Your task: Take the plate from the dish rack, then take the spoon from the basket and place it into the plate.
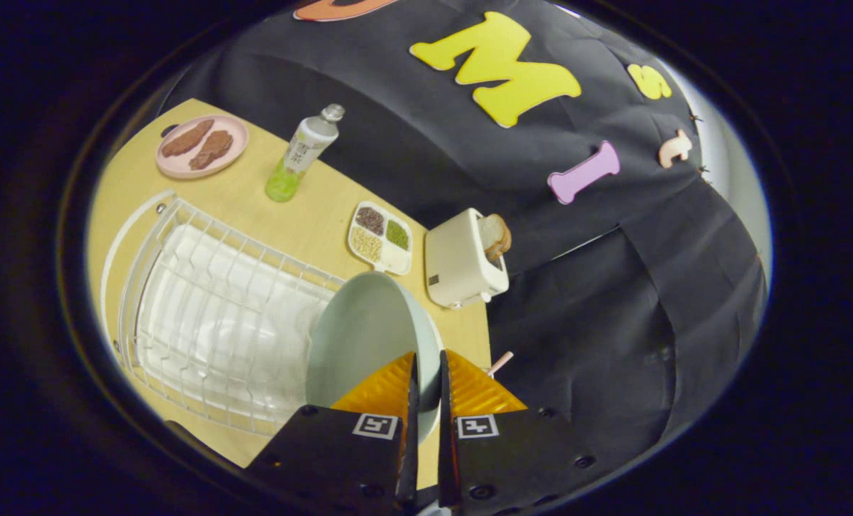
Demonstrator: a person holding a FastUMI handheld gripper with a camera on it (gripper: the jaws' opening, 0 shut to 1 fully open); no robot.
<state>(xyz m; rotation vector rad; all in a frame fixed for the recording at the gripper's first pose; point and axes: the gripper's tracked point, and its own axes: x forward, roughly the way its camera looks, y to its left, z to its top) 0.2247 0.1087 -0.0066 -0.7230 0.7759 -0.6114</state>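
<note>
Gripper [426, 358] fingers clamp plate [358, 337] rim beside dish rack [218, 287]; bottle [301, 152] label unreadable

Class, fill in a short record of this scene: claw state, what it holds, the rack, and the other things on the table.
claw: claw shut on the plate
plate: pale plate held by its rim between the fingers, beside the rack
rack: white wire dish rack, no dishes seen in it
table: wooden table
beyond the rack: pink dish with brown food, bottle, divided tray, toaster holding bread
</note>
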